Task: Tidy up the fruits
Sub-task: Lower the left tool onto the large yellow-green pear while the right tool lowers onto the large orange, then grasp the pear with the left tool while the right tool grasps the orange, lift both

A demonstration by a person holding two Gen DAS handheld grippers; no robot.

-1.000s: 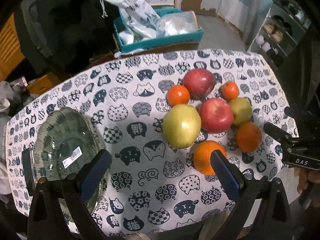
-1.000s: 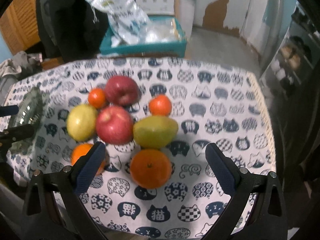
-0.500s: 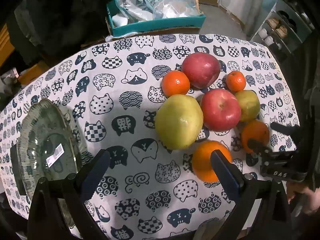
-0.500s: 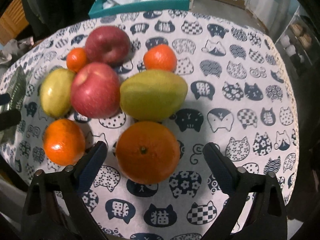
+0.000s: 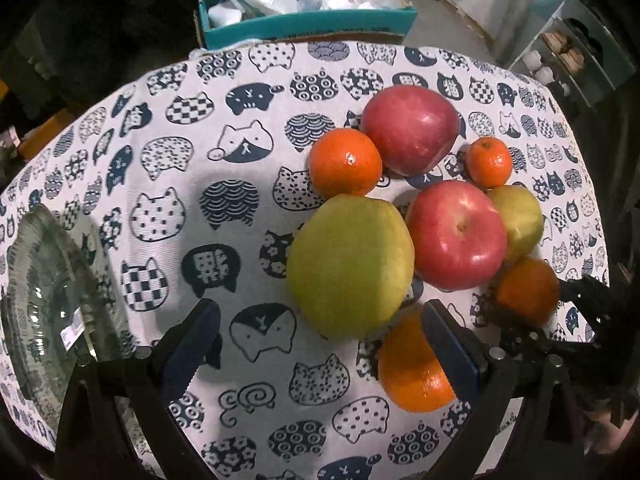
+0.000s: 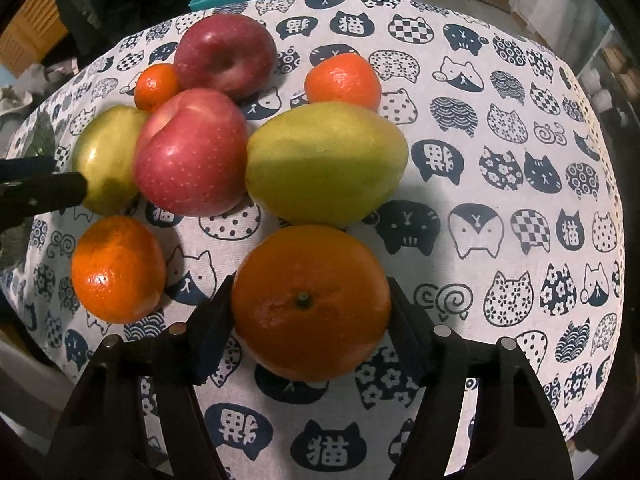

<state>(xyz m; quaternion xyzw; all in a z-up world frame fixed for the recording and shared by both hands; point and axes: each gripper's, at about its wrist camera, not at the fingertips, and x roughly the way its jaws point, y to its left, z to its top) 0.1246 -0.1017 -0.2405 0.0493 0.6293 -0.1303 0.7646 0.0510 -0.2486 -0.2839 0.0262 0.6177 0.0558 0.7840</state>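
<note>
I see dim, warm light from overhead, with glare spots on the near orange (image 6: 310, 302) and red apple (image 5: 456, 234). Soft shadows fall on the tablecloth (image 5: 224, 184). Fisheye edges bend and blacken; the far background is blurred.

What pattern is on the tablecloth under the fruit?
White tablecloth printed with navy cat faces in varied patterns, clearest in the right wrist view.

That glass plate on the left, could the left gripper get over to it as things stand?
Probably yes. The left gripper is open and holds nothing, and the glass plate lies just beside it on the tablecloth, with only bare cloth between; the fruit sits on the other side.
</note>
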